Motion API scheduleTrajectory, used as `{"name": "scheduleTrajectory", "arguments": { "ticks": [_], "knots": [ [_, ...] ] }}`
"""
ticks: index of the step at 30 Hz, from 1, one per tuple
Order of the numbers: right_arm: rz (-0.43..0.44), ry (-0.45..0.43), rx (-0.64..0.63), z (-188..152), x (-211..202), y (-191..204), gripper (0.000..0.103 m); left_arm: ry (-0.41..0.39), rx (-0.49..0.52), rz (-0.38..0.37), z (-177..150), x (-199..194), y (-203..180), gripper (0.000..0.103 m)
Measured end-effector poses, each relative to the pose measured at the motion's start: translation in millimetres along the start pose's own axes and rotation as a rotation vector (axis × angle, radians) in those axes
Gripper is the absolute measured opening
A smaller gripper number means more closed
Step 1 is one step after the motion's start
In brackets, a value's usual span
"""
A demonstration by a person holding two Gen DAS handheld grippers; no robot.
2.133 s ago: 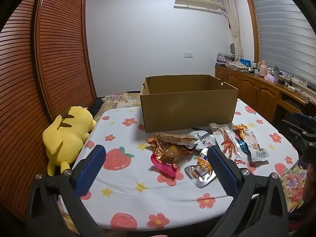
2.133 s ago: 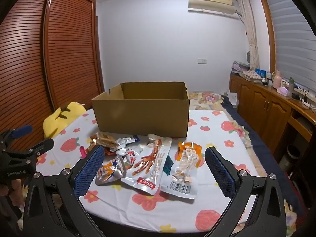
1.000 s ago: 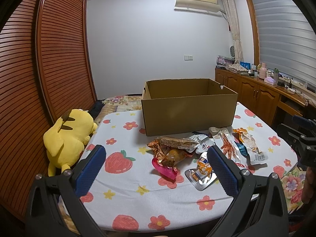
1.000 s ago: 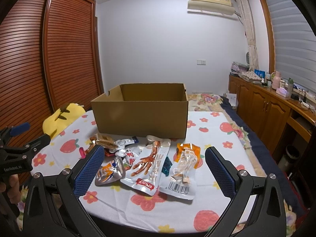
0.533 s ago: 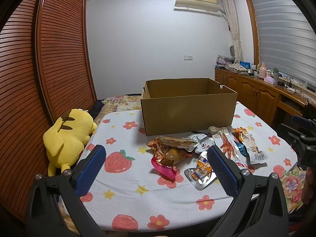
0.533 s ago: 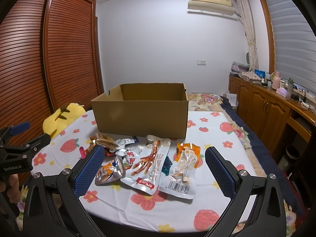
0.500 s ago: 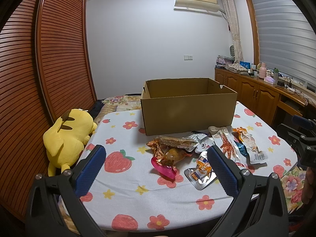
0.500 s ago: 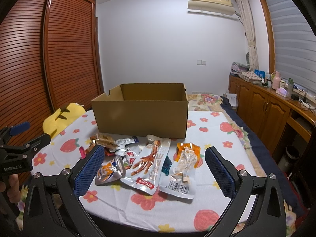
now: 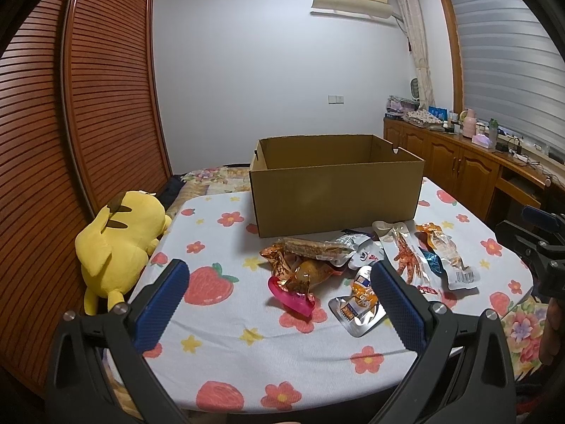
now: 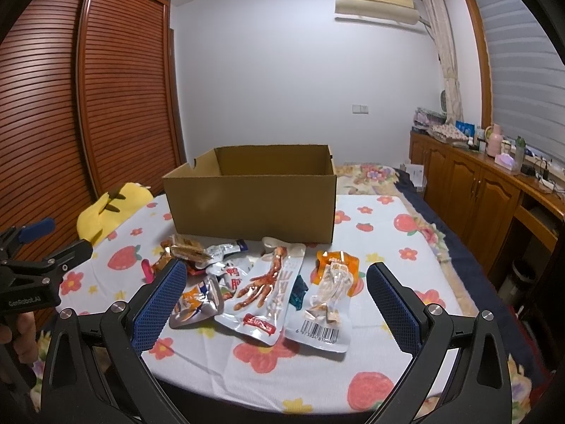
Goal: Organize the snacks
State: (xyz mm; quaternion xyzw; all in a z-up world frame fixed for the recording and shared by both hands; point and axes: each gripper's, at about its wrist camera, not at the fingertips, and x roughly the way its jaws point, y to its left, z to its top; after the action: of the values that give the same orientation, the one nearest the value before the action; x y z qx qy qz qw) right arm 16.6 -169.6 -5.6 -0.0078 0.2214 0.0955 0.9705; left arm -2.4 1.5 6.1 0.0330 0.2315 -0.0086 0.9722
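black gripper (image 10: 272,300) frame, blue textured pads (image 10: 159,305), silver screws.

One cardboard box (image 10: 252,208) — one plush toy (image 9: 118,243).

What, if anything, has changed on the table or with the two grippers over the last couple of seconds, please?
Almost nothing. The left camera view has tilted slightly, so the cardboard box sits a little lower in it than two seconds ago. Nothing was grasped or released: the left hand-held gripper and right hand-held gripper stay open and empty, and the snack packets lie where they were.
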Motion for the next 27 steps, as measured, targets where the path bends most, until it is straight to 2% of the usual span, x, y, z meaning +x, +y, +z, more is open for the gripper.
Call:
{"name": "scheduleTrajectory", "arguments": {
  "ticks": [16,27],
  "knots": [
    [-0.009,0.013,0.0,-8,5,-4,0.103,0.018,-0.003,-0.011,-5,6,1,0.103],
    [-0.003,0.083,0.006,-21,33,-28,0.103,0.109,0.016,-0.071,-12,48,-6,0.103]
  ]
}}
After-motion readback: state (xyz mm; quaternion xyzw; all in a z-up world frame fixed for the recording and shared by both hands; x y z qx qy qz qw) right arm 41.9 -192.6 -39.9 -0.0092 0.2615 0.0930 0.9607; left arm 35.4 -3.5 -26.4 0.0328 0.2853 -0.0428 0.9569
